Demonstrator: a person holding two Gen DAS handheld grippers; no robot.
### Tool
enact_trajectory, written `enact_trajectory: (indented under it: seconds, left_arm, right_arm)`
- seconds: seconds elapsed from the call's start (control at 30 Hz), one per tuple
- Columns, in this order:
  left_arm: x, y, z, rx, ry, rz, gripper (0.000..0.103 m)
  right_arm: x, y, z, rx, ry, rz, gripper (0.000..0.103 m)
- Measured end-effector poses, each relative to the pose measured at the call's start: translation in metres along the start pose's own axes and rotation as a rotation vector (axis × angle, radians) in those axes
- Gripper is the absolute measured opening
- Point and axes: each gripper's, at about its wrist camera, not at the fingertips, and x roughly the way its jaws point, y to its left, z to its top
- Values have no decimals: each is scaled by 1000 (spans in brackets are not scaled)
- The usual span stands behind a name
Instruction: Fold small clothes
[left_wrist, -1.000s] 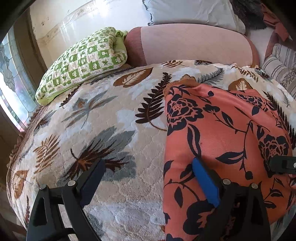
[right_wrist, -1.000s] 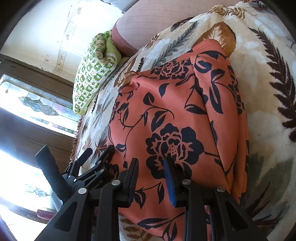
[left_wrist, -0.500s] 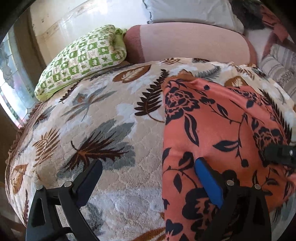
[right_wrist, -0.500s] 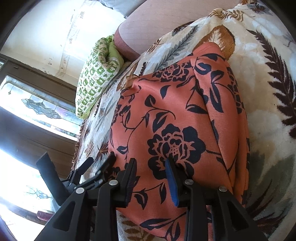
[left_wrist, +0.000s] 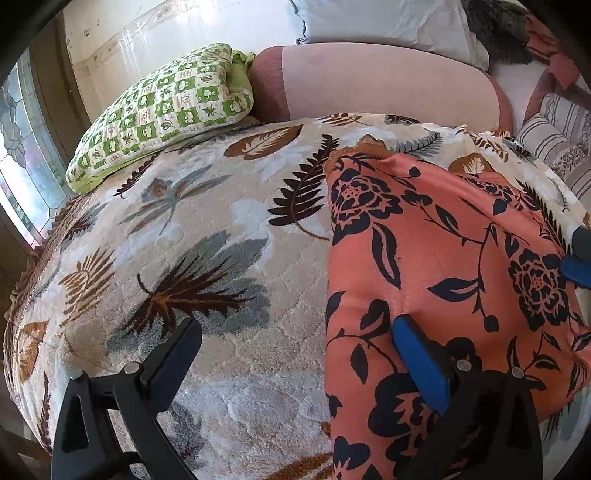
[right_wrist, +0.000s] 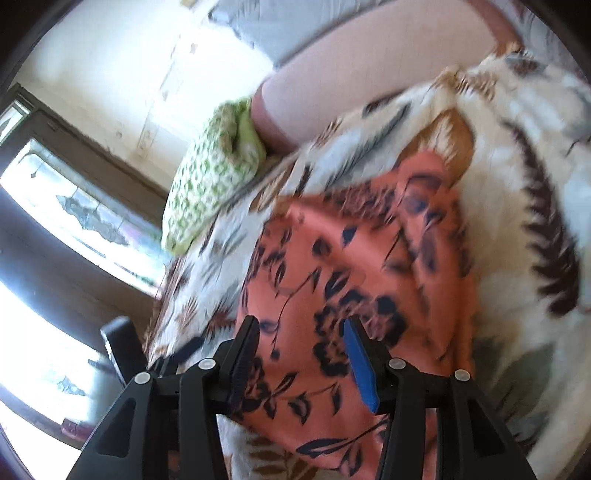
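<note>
On quilted bedspread (left_wrist: 229, 280), smooth floral garment (left_wrist: 443, 258)

Both wrist views look down, close, sharing the orange garment (left_wrist: 461, 266).

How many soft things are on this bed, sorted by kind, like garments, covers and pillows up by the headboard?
Garments: 1, the orange floral garment
Bed covers: 1, the leaf-print quilt
Pillows and cushions: 4, the green checked pillow, the pink bolster, the white pillow, the striped cushion
Total: 6
</note>
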Motion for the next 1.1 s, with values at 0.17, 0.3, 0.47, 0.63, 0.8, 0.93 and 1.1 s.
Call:
enact_trajectory:
  seconds: [0.17, 0.3, 0.47, 0.63, 0.8, 0.93, 1.1]
  left_arm:
    - [2, -1, 0, 3, 0, -1, 103]
    - [2, -1, 1, 4, 2, -4, 103]
    - [2, -1, 0, 4, 2, -3, 103]
    - [2, -1, 1, 6, 6, 1, 103]
    - [1, 1, 1, -8, 15, -1, 103]
    - [-1, 0, 4, 6, 22, 1, 103]
    - [-11, 0, 11, 29, 17, 4, 103]
  right_arm:
    - [21, -30, -2, 119, 85, -54, 52]
    - [21, -32, 2, 136, 93, -38, 53]
    - [19, -32, 3, 138, 97, -22, 57]
    - [19, -31, 1, 130, 98, -14, 58]
    - [14, -27, 2, 128, 90, 7, 59]
    - [4, -24, 4, 116, 52, 23, 59]
    - [-16, -34, 9, 149, -35, 20, 63]
